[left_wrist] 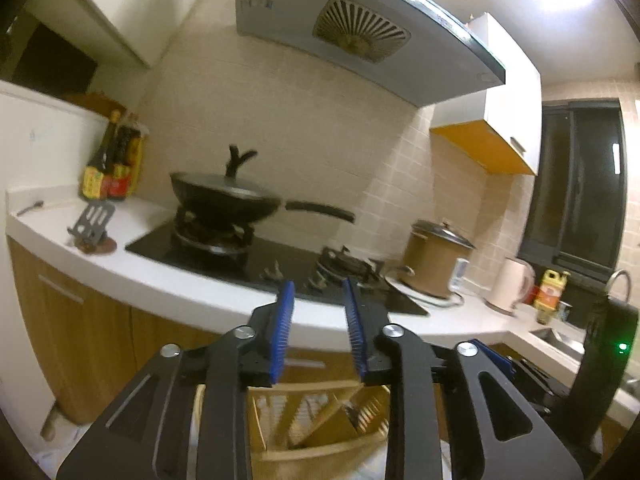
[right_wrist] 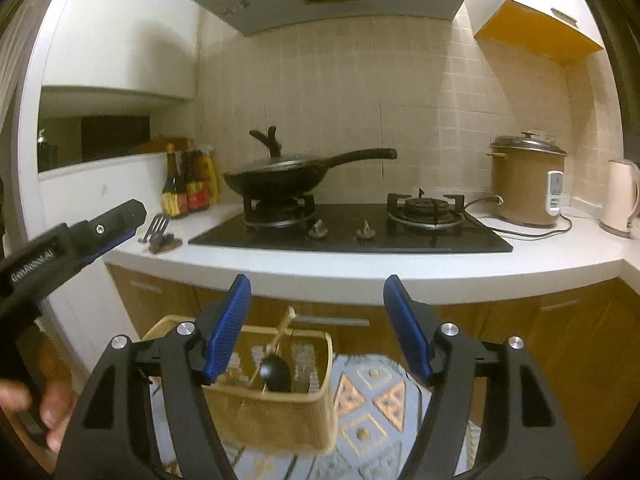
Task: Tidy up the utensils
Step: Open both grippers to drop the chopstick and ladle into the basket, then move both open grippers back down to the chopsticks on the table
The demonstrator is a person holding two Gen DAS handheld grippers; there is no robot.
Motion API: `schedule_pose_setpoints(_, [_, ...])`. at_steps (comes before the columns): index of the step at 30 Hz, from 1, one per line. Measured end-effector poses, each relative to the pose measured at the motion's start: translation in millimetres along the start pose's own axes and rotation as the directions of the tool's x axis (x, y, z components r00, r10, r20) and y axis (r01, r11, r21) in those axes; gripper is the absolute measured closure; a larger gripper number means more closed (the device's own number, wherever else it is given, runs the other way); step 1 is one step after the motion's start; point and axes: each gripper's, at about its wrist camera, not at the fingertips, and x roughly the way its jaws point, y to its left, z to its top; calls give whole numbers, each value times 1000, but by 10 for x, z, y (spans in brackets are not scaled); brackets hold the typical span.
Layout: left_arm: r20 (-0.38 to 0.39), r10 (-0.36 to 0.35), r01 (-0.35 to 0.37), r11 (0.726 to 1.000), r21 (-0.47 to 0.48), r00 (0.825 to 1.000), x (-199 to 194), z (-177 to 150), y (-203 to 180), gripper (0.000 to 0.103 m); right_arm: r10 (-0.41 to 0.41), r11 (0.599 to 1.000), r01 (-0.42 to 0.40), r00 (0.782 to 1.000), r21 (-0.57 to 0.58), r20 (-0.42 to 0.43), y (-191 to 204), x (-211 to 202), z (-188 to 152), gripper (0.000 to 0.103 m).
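My left gripper (left_wrist: 318, 330) is raised and pointing ahead toward twelve o'clock, its blue pads (left_wrist: 282, 334) parted by a narrow gap with nothing between them. My right gripper (right_wrist: 318, 330) sits level beside it, jaws spread wide and bare. From the right wrist view the left gripper (right_wrist: 114, 226) juts in at nine o'clock, tip angled up toward two o'clock, my left hand (right_wrist: 48, 408) wrapped round its grip at eight o'clock.

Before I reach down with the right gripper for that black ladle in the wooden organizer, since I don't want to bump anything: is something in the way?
Nothing visible blocks it. The right gripper is open, above the black ladle, which lies in the wooden organizer beside a wooden utensil.
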Motion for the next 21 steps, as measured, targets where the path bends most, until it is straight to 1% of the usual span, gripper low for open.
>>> schedule_pose_setpoints(3, [-55, -25, 24, 999, -26, 998, -147, 4, 44, 77, -13, 1000, 11, 997, -20, -70, 46, -151, 1, 38])
schedule_pose_setpoints(4, [-86, -34, 31, 999, -35, 996, -212, 5, 65, 77, -10, 1000, 7, 995, -24, -97, 64, -204, -7, 38])
schedule_pose_setpoints(6, [-124, -46, 40, 998, -52, 991, -319, -5, 111, 77, -11, 999, 6, 989, -34, -151, 107, -285, -36, 38])
schedule_pose_setpoints(8, [-168, -47, 38, 998, -55, 985, -392, -30, 149, 75, -11, 999, 1, 978, -45, -208, 159, -361, -92, 38])
schedule_pose_setpoints(9, [-201, -50, 40, 998, -55, 978, -416, -48, 170, 73, -8, 999, -3, 972, -47, -234, 182, -392, -134, 38])
schedule_pose_setpoints(11, [-290, -63, 46, 997, -65, 955, -457, -125, 251, 73, 0, 999, -16, 955, -50, -296, 226, -414, -223, 38])
schedule_pose_setpoints(12, [-328, -65, 44, 997, -70, 943, -465, -168, 294, 73, 7, 999, -25, 939, -47, -343, 255, -417, -300, 38])
schedule_pose_setpoints(13, [-385, -66, 42, 997, -72, 921, -459, -239, 342, 73, 11, 999, -29, 929, -44, -369, 264, -416, -350, 38])
schedule_pose_setpoints(15, [-481, -73, 38, 996, -81, 873, -437, -378, 435, 73, 33, 998, -49, 895, -25, -445, 294, -382, -504, 38])
schedule_pose_setpoints(17, [-575, -78, 33, 996, -87, 814, -412, -590, 536, 73, 58, 998, -68, 862, -1, -504, 312, -335, -641, 38])
schedule_pose_setpoints(18, [-617, -70, 29, 997, -77, 784, -398, -702, 575, 73, 69, 997, -77, 840, 7, -539, 329, -307, -736, 40])
schedule_pose_setpoints(19, [-645, -63, 25, 997, -67, 762, -383, -785, 601, 73, 78, 996, -84, 821, 15, -565, 341, -287, -817, 44])
schedule_pose_setpoints(20, [-675, -58, 25, 998, -59, 735, -377, -885, 622, 73, 88, 995, -92, 796, 24, -599, 354, -255, -914, 45])
schedule_pose_setpoints(21, [-702, -61, 31, 998, -55, 709, -365, -974, 639, 74, 93, 995, -95, 780, 29, -618, 362, -230, -974, 46])
